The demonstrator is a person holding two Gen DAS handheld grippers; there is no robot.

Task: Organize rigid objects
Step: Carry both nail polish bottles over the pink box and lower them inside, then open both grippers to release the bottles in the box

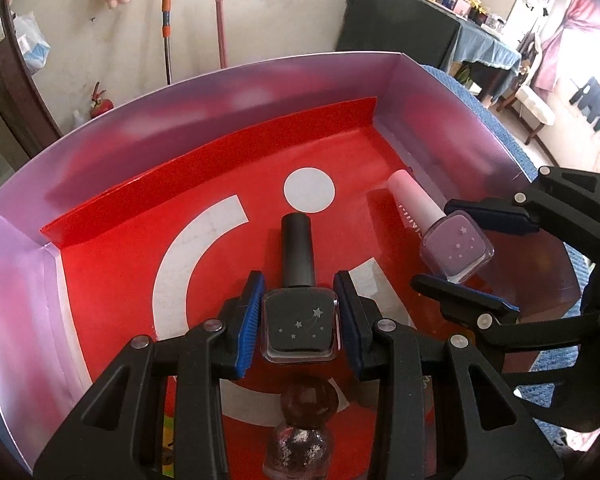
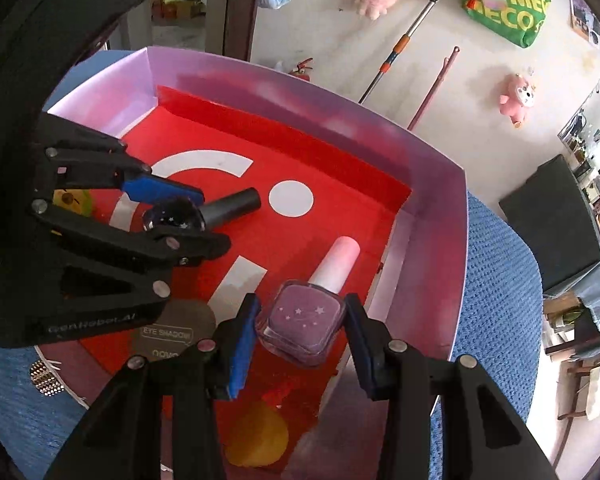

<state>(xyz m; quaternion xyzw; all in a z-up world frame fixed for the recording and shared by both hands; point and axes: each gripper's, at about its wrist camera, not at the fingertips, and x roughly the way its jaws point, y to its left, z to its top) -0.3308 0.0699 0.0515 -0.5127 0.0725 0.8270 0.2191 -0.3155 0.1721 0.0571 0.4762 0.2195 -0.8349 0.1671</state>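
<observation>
A box (image 1: 220,92) with lilac walls and a red floor holds the objects. My left gripper (image 1: 300,312) has its blue pads on both sides of a black nail polish bottle (image 1: 299,320) that lies on the red floor, cap pointing away; in the right wrist view the left gripper (image 2: 180,216) closes on the black bottle (image 2: 176,216). My right gripper (image 2: 300,320) straddles a lilac nail polish bottle (image 2: 302,320) with a pink cap, with small gaps at both pads; the right gripper (image 1: 460,252) and the lilac bottle (image 1: 456,248) also show in the left wrist view.
A glittery bottle with a round cap (image 1: 300,432) lies just behind the left gripper. An eye shadow compact (image 2: 172,332) and a yellow round object (image 2: 256,436) lie at the box's near side. The box stands on a blue knit cloth (image 2: 496,300).
</observation>
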